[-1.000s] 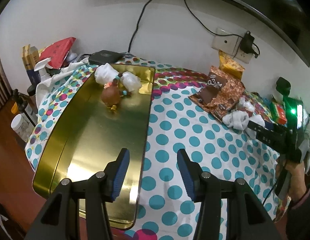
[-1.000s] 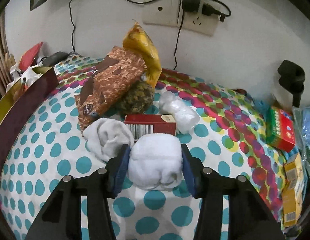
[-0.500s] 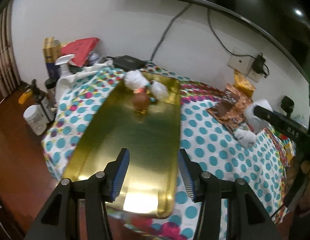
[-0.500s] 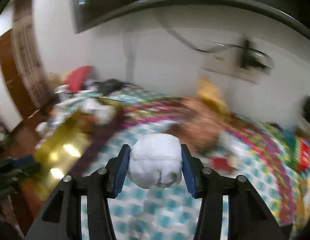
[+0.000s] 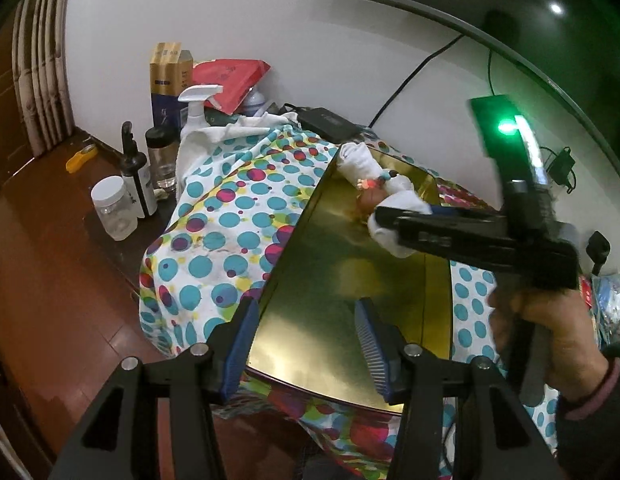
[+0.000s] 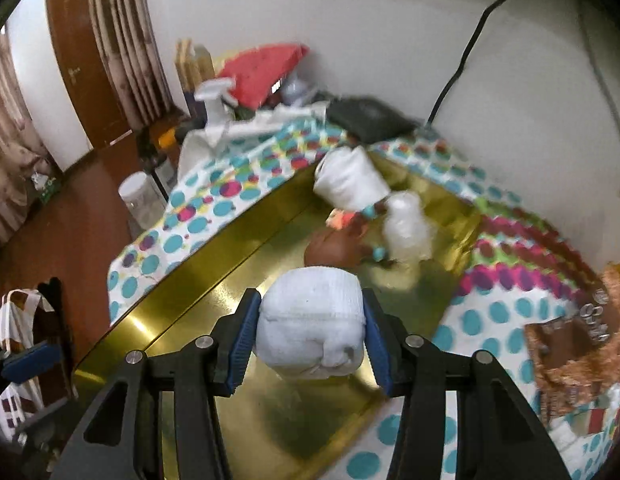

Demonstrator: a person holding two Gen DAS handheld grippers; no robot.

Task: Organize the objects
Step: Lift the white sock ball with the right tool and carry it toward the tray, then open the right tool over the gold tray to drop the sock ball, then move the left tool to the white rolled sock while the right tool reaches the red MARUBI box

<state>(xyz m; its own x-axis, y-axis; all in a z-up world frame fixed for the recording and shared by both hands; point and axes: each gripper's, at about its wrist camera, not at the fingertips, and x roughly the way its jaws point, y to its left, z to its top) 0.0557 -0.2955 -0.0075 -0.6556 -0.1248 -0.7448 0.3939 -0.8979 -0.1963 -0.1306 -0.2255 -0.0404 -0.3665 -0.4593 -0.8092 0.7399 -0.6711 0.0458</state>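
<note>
Sock bundle (image 6: 310, 320), white and rolled, sits clamped between the blue pads of the right tongs (image 6: 310, 334), held in the air over the gold tray (image 6: 189, 280). Left tongs (image 5: 305, 344) stand partly apart with nothing between them, hovering over the tray's near end. Tray rests on the polka-dot cloth (image 5: 229, 216) covering the surface. Far end of the tray already carries two other white sock rolls (image 6: 350, 180), a brown round object (image 6: 334, 248) and a bead string (image 6: 370, 216). Judgement: the bundle is light, soft and squashy, not fragile and not slippery; a grip across its middle suits it, since a hold near an edge could let the roll unfurl. Bare tray floor lies right below it.
</note>
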